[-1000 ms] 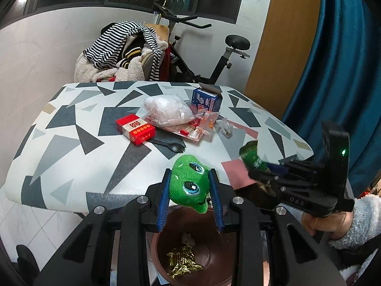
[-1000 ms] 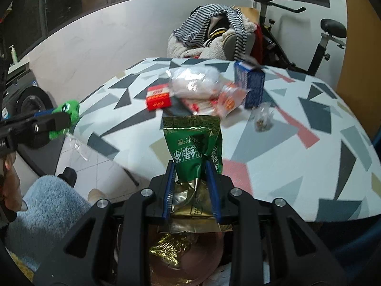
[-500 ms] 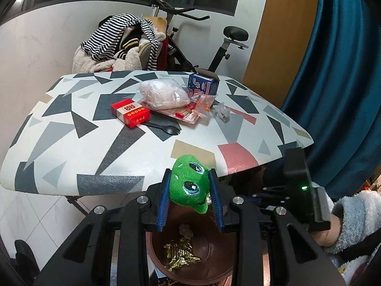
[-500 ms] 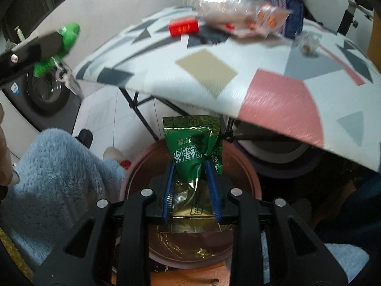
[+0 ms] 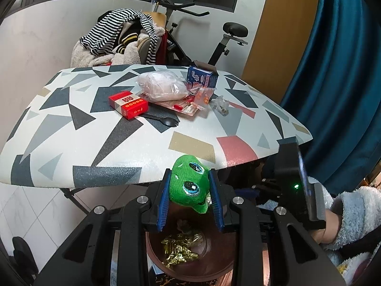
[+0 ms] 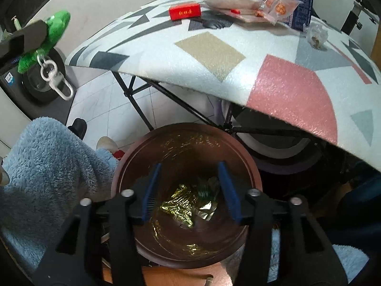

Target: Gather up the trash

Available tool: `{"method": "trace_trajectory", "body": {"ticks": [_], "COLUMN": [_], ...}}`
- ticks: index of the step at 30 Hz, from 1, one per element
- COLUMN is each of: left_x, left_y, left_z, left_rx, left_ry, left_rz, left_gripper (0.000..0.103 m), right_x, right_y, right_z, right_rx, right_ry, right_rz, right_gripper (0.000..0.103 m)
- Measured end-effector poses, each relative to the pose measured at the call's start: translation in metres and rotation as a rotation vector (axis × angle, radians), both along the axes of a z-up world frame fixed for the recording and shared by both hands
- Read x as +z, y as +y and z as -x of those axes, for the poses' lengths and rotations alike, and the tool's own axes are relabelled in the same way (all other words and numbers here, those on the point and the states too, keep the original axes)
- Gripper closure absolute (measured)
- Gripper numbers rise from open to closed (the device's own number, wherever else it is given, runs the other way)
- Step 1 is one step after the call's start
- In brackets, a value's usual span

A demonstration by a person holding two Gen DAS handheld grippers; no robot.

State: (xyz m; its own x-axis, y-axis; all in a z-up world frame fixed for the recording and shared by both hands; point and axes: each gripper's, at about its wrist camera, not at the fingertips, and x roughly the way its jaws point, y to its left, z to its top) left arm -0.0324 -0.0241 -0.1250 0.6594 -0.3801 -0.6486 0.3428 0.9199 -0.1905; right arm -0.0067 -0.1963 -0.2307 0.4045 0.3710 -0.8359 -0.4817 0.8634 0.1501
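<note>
With green wrapper (image 6: 204,190) already lying in brown bin (image 6: 133,157) among foil, right gripper (image 6: 188,195) hanging over it, jaws just spreading wide, empty. Left gripper (image 5: 189,199) clamping green plush toy (image 5: 189,183) above bin rim. Next: lifting right clear, avoiding table (image 6: 285,90) edge.
</note>
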Motion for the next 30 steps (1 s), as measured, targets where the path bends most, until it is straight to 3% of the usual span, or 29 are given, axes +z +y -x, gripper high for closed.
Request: {"method": "trace_trajectory", "body": {"ticks": [5,11,16,22,30], "left_x": [-0.004,-0.016,-0.035,-0.052,-0.072], "left_y": [0.002,0.006,0.007,0.002,-0.001], "left_z": [0.002,0.004,0.003,0.001,-0.008], "left_rx": [-0.003,-0.018,-0.026,-0.053,-0.058], "left_ry": [0.001,-0.003,0.023,0.045,0.096], "left_rz": [-0.004,0.012,0.027,-0.001,-0.027], "left_gripper": [0.073,0.072,0.072,0.072,0.072], "right_x": [0.020,0.048,0.062,0.060,0.054], "right_y": [-0.015,-0.035,-0.048,-0.061,-0.058], "right_z": [0.005,0.008,0.006,-0.005,-0.006], "right_rx": [-0.057,-0.124,-0.175,-0.241,-0.250], "right_ry": [-0.105,-0.264,-0.346,-0.310,-0.296], "right_rz": [-0.025,-0.049,-0.047,-0.083,-0.075], "right_gripper": [0.019,0.006,0.006,0.006,0.006]}}
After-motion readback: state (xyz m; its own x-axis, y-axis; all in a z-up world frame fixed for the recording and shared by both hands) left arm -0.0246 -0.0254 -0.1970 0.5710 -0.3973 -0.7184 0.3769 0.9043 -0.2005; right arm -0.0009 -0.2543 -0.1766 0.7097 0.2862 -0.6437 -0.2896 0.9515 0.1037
